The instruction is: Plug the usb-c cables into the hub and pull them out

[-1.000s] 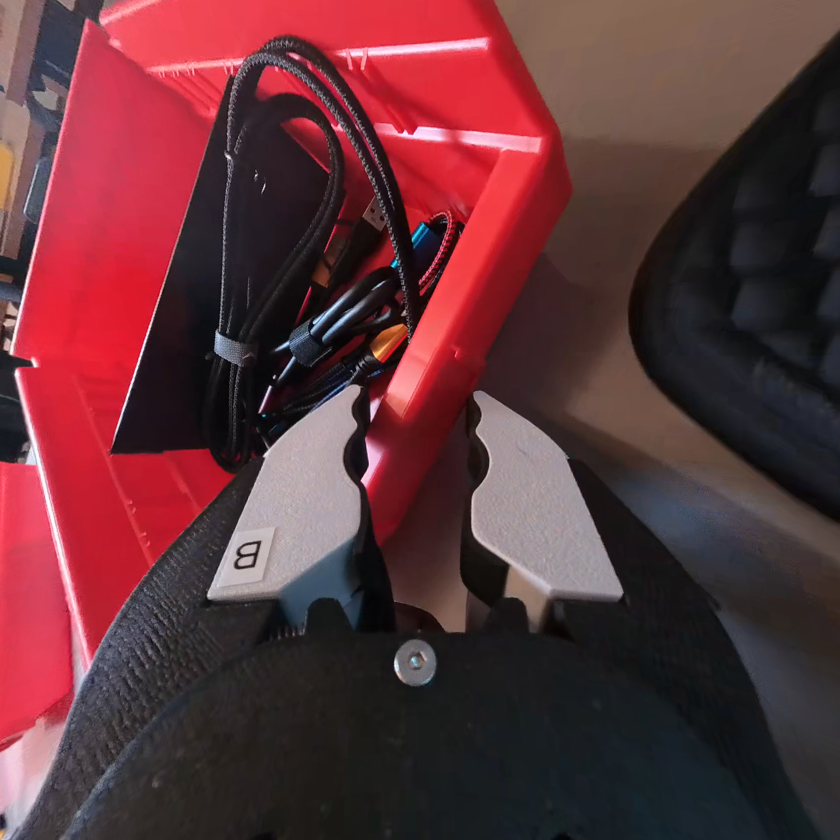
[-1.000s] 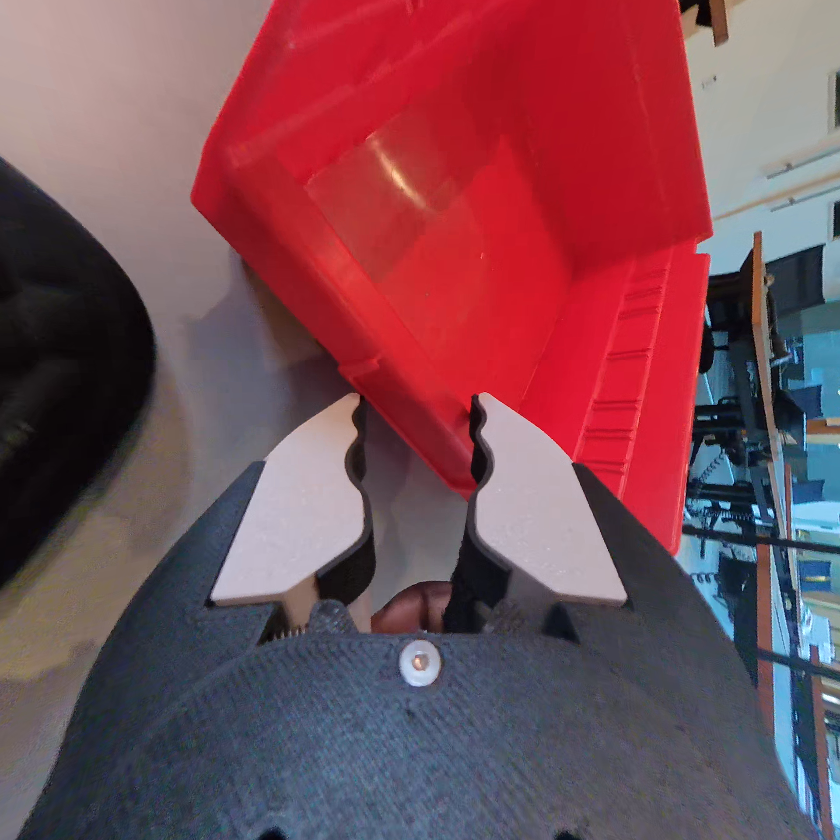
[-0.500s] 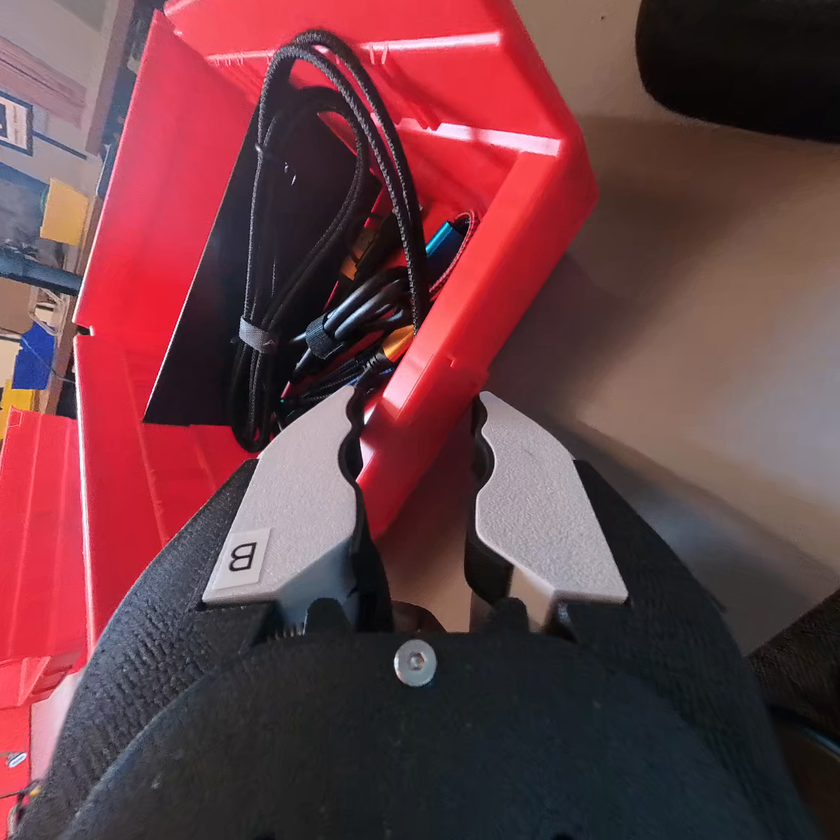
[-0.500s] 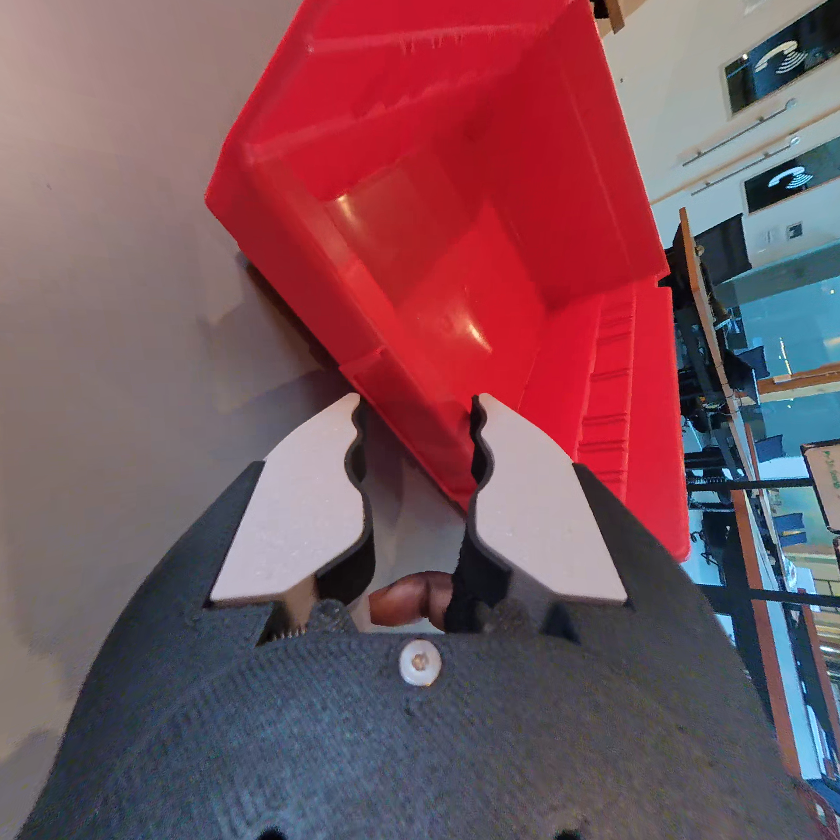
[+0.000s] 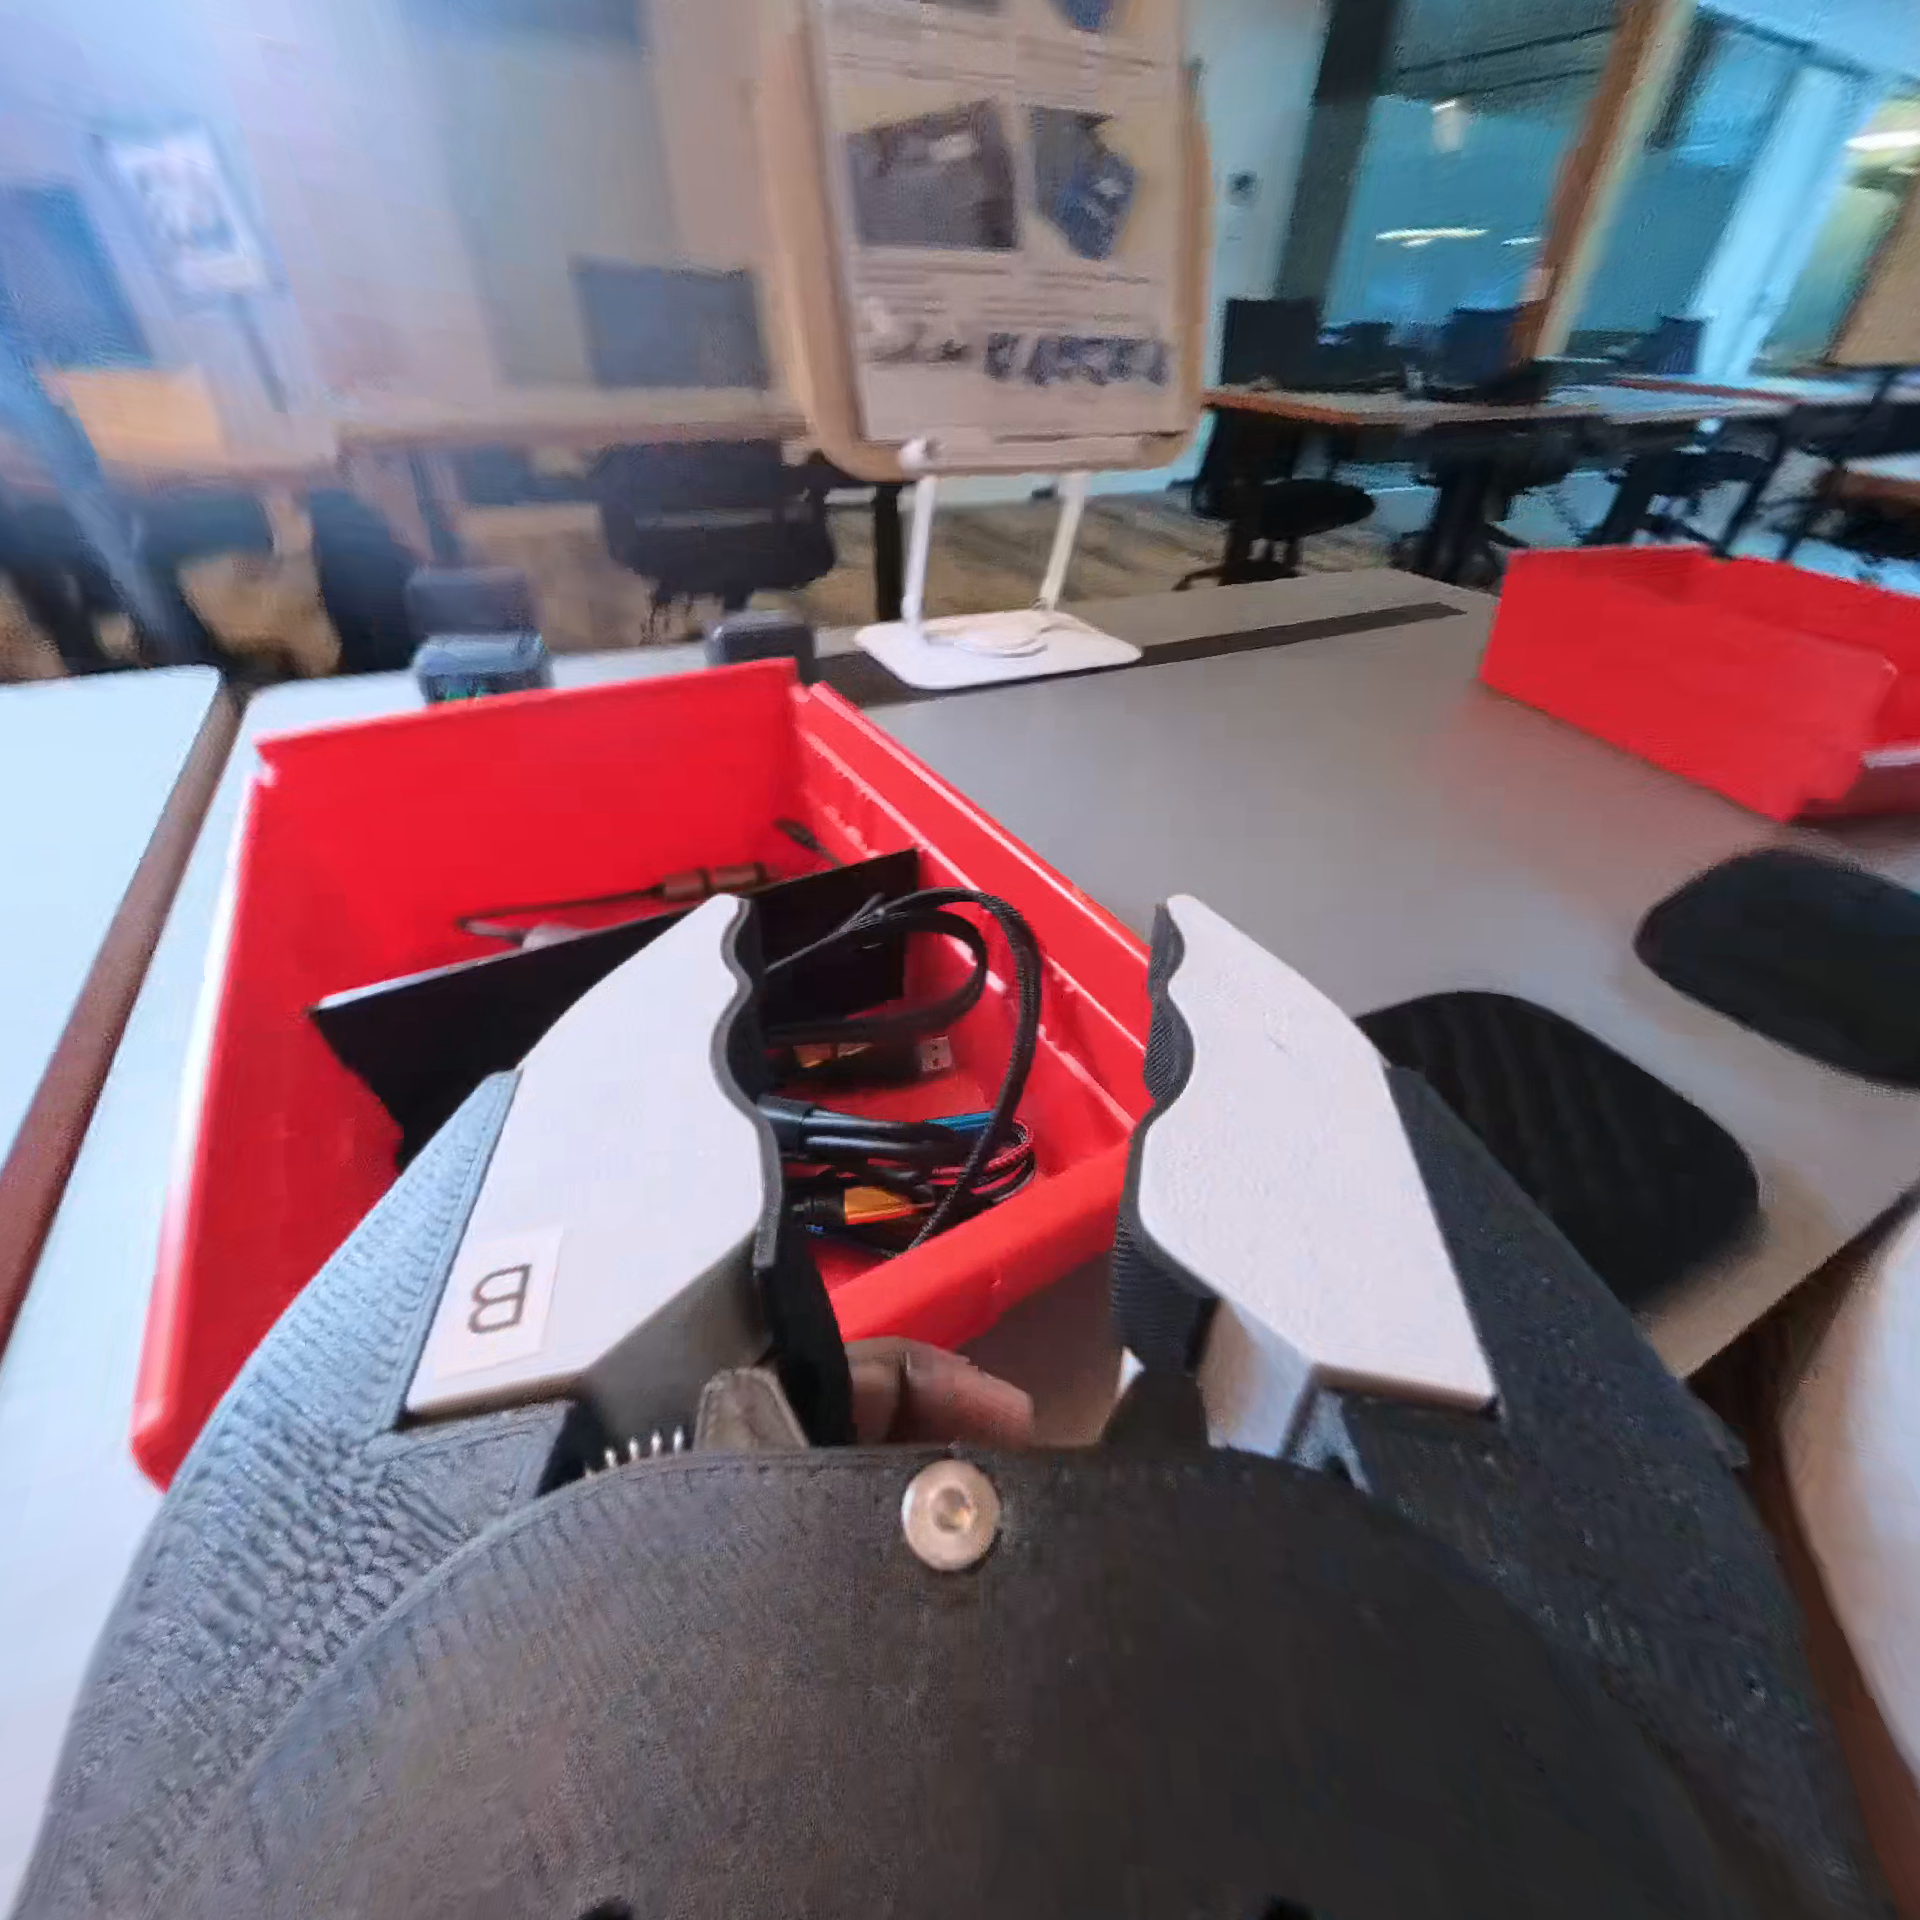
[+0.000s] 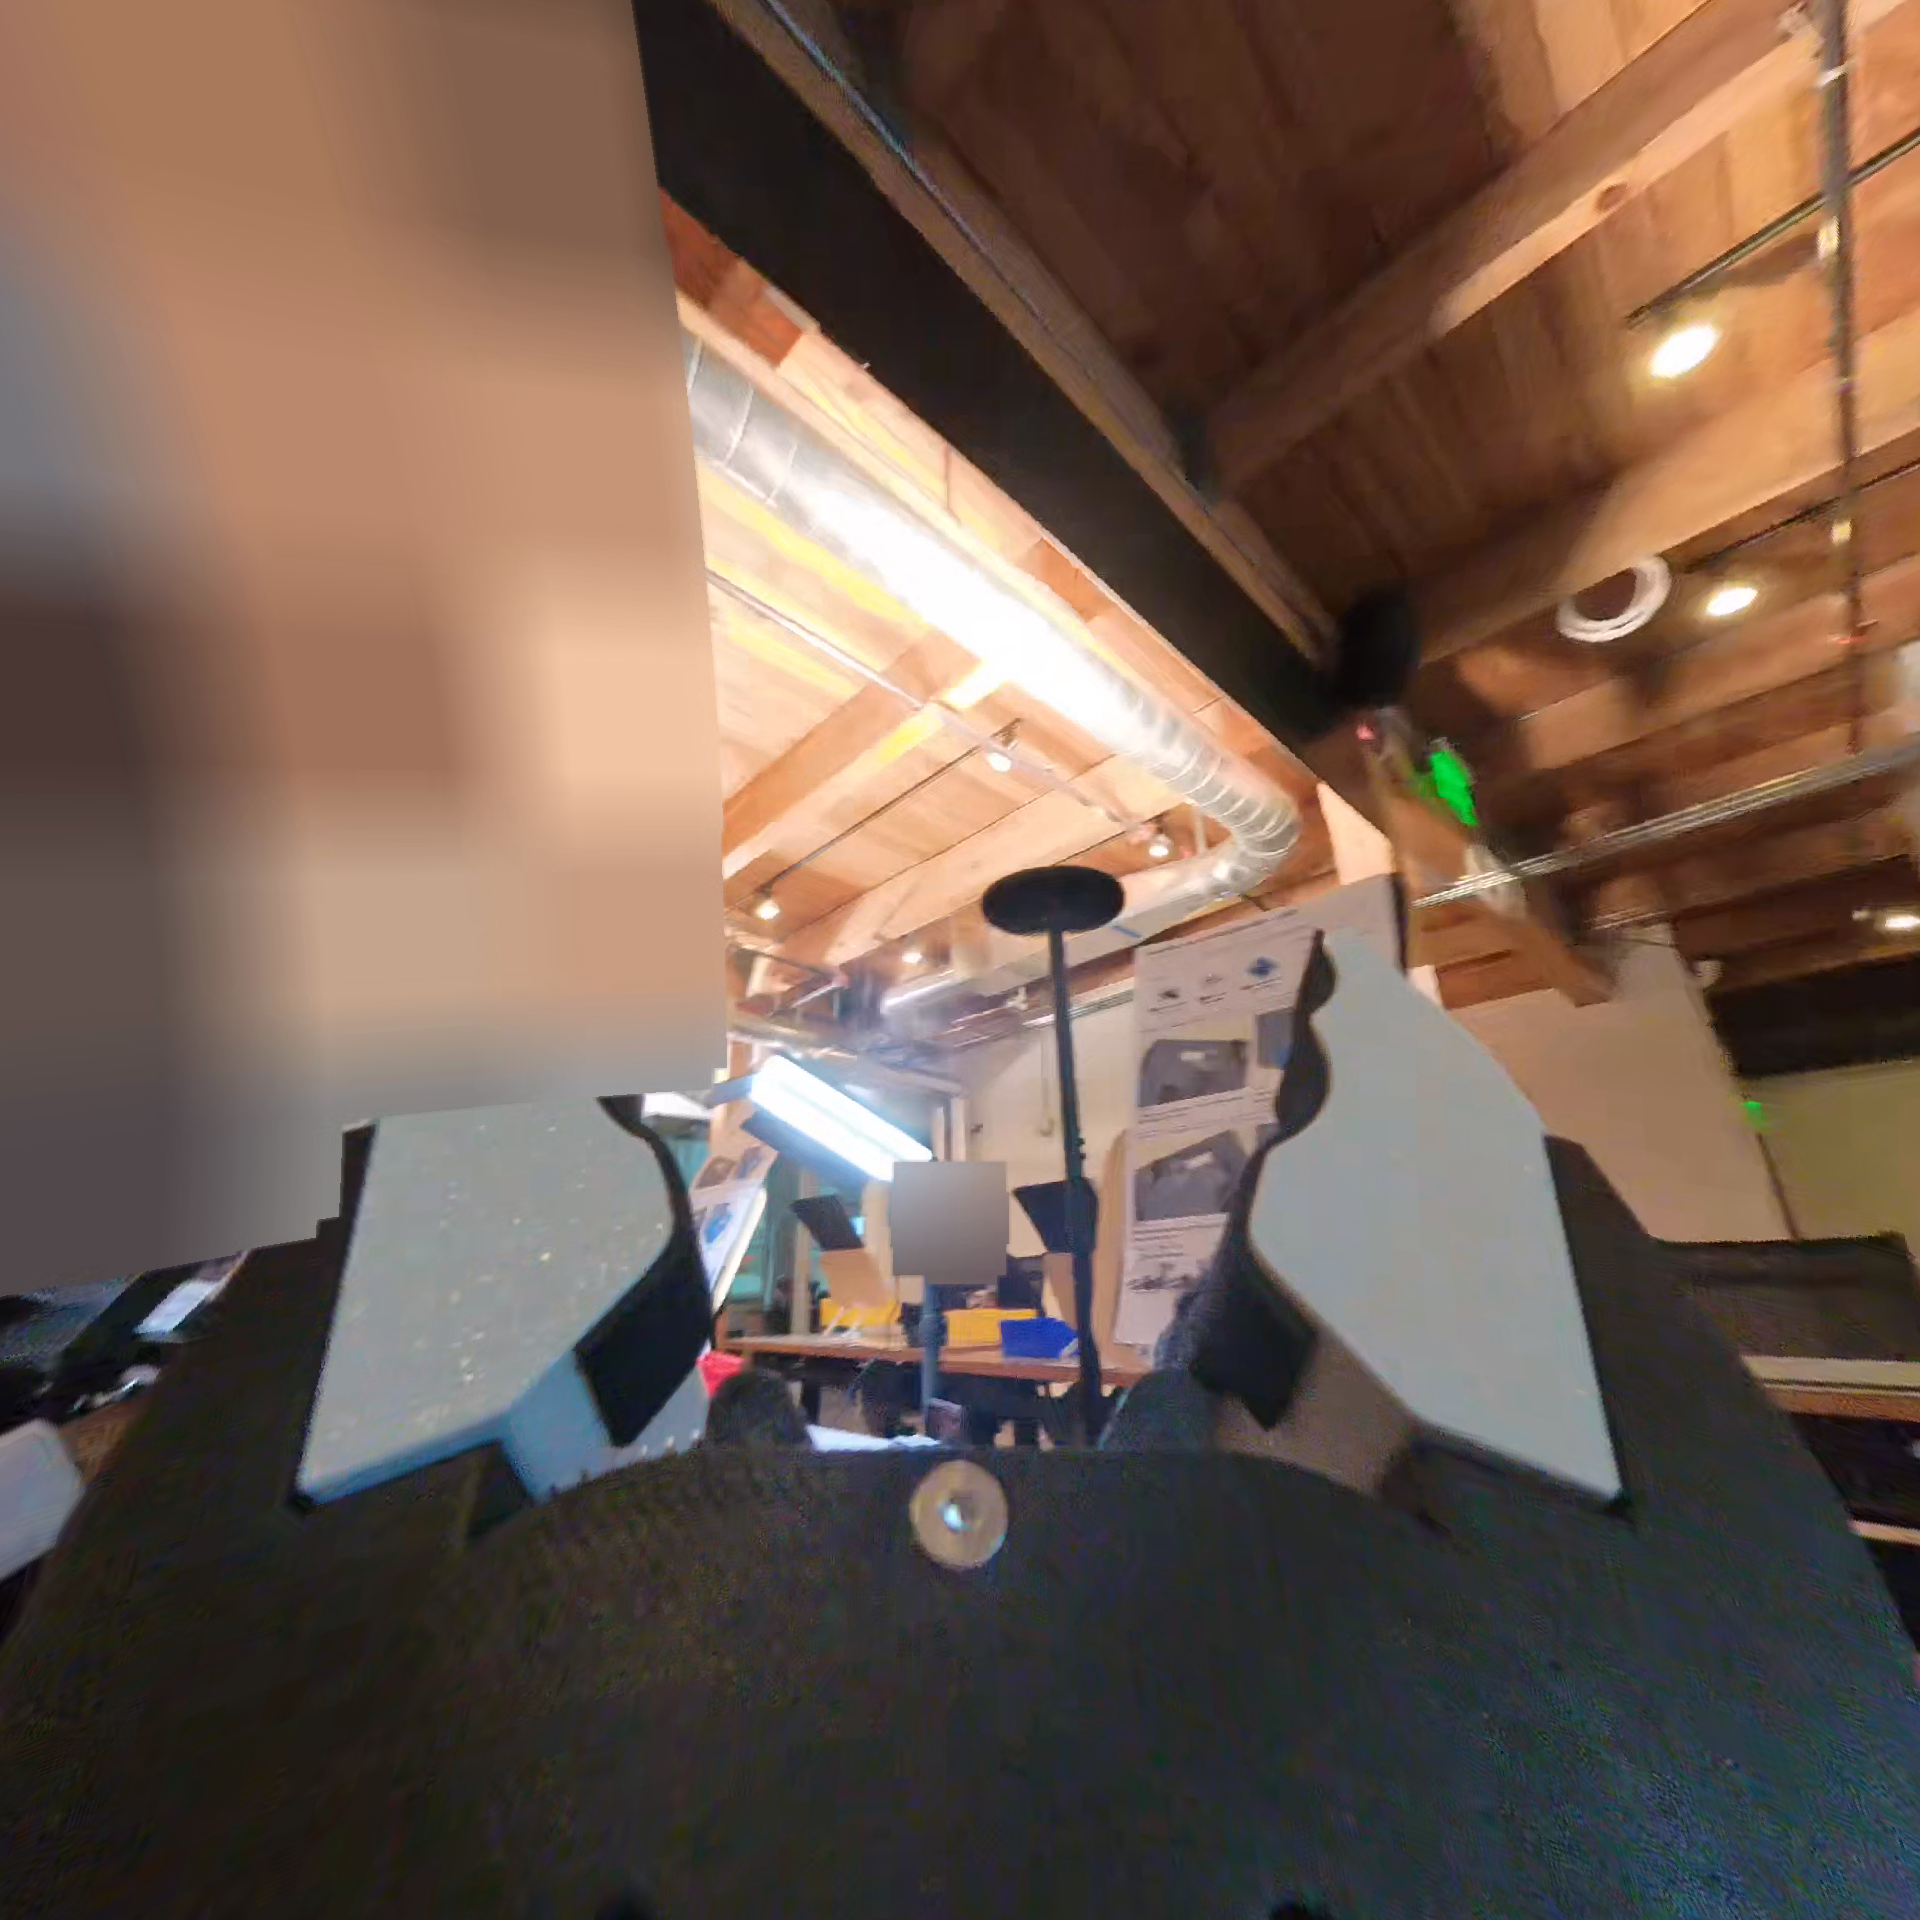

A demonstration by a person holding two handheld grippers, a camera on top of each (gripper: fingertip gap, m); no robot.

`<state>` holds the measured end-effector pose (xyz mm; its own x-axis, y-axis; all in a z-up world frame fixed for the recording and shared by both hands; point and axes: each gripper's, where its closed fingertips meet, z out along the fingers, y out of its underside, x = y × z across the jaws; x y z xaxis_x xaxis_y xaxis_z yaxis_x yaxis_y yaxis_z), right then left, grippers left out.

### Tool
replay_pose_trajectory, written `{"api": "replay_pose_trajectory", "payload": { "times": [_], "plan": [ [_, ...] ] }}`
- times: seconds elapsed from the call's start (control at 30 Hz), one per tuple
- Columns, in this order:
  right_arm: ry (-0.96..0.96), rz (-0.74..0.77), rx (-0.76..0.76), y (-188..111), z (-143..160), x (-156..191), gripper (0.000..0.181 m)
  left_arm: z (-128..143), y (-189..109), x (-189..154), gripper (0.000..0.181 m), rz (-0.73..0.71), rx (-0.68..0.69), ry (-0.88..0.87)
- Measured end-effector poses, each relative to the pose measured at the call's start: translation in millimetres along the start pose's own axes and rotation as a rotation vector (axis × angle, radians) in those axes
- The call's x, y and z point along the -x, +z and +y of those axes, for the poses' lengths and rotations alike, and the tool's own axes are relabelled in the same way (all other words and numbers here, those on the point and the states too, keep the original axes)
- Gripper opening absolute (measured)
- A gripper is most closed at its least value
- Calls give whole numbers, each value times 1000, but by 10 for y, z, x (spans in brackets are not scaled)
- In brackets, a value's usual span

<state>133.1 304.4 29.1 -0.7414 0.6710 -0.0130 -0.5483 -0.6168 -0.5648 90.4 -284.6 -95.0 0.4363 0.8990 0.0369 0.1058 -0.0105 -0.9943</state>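
Note:
A red bin [image 5: 520,748] stands on the grey table [image 5: 1299,790]. Its near compartment holds a bundle of several cables [image 5: 904,1132], black, blue, red and orange-tipped. A black divider [image 5: 436,1029] splits the bin. Behind it lies a thin dark cable with a small brown block [image 5: 675,883]. I cannot make out a hub. My left gripper [image 5: 951,914] is open and empty, just above the bin's near right corner. My right gripper [image 6: 971,1039] is open and empty and points up at the wooden ceiling; its view shows no bin or cables.
Two black padded mats [image 5: 1558,1132] lie on the table right of the bin. A second red bin [image 5: 1704,665] stands at the far right. A poster board on a white stand [image 5: 997,644] is at the table's far edge. Left tips to right tips: about 60 centimetres.
Both grippers let go of the red bin walls they straddled and opened wide. The left view levelled out over the bin. The right gripper swung up toward the ceiling.

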Motion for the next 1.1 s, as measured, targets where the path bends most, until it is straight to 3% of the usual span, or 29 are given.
{"api": "replay_pose_trajectory", "payload": {
  "times": [0.07,0.17,0.33,0.4,0.5,0.6,0.73,0.87,1.1],
  "plan": [
    [7,-50,60,164,347,149,130,-41,78,4,75,33,66,-59],
    [92,-124,163,353,952,376,133,-225,260,11,73,88,127,26],
    [452,-143,145,430,1568,561,124,-275,716,584,58,39,506,173],
    [573,-153,127,450,1602,588,122,-160,863,901,58,21,728,295],
    [516,-129,115,441,1585,533,116,67,1017,1115,57,171,1012,502],
    [520,-111,97,428,1562,483,114,286,1189,1124,56,290,1216,479],
    [537,-94,100,421,1586,447,110,555,1463,1197,54,372,1378,561],
    [535,-74,91,411,1577,400,107,773,1502,1211,48,449,1568,619],
    [599,-30,26,377,1496,272,100,956,1505,1266,45,478,1676,800]
  ]
}}
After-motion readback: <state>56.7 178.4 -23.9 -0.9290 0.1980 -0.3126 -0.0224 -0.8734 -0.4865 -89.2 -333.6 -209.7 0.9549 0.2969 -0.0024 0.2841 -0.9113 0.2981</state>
